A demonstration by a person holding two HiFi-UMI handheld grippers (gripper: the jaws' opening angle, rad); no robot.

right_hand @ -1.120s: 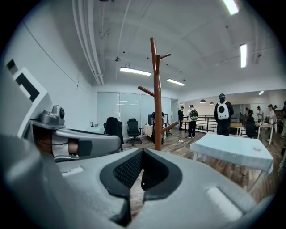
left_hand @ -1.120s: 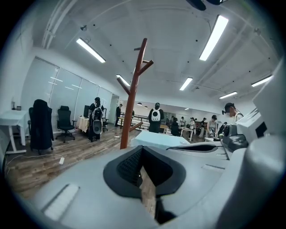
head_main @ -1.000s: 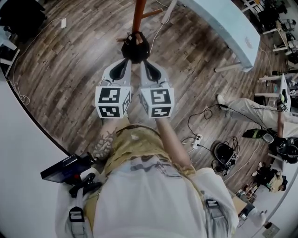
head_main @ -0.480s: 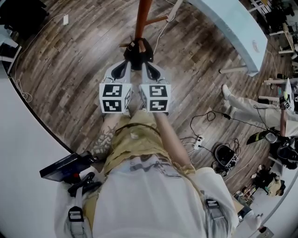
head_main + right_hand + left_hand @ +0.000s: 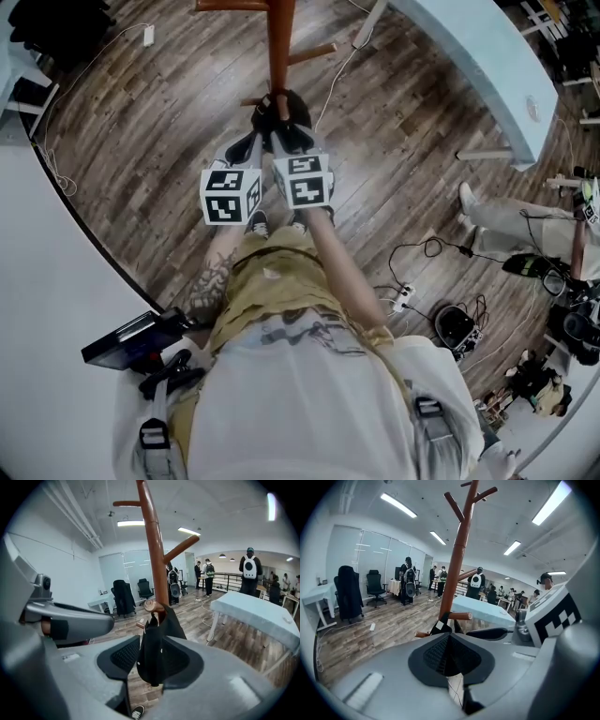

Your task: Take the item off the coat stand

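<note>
An open-plan office; swivel chairs (image 5: 375,585), glass partitions (image 5: 375,550), ceiling strip lights (image 5: 398,505), desks (image 5: 253,611), wood-plank floor (image 5: 141,122).

Right gripper (image 5: 152,660) opening around black cloth (image 5: 159,637) on coat stand (image 5: 153,550).

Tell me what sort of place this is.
Probably an open-plan office or lab: office chairs, a table, glass partitions and strip ceiling lights.

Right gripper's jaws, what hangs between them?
The black cloth item, hanging from the coat stand. The right gripper is opening its jaws around it, as the right gripper view shows.
</note>
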